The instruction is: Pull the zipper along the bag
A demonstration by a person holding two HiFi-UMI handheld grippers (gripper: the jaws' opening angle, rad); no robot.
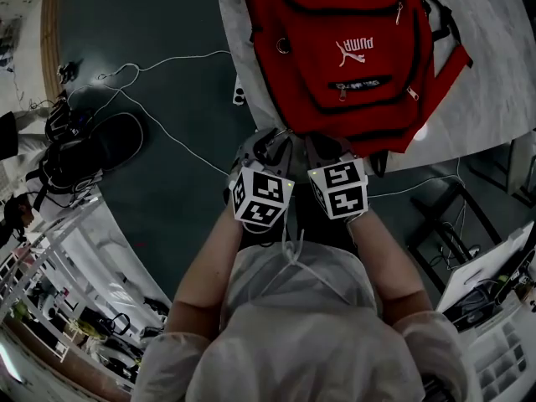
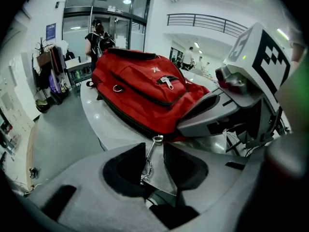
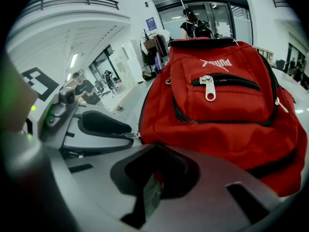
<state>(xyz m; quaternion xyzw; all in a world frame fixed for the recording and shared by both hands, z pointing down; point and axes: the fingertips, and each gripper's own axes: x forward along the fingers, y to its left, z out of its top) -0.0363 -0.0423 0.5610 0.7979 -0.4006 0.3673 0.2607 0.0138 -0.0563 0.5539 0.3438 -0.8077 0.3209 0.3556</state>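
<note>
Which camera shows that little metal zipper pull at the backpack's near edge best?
The left gripper view: the zipper pull hangs off the backpack between the parted jaws of the left gripper. The right gripper view gives at most a glint at the bag's corner; in the head view that gripper covers it.

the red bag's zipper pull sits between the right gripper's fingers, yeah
Not quite. The zipper pull sits between the fingers of the left gripper, not the right gripper. The left gripper view shows it there, at the near edge of the bag, with the fingers apart and not pressing on it.
</note>
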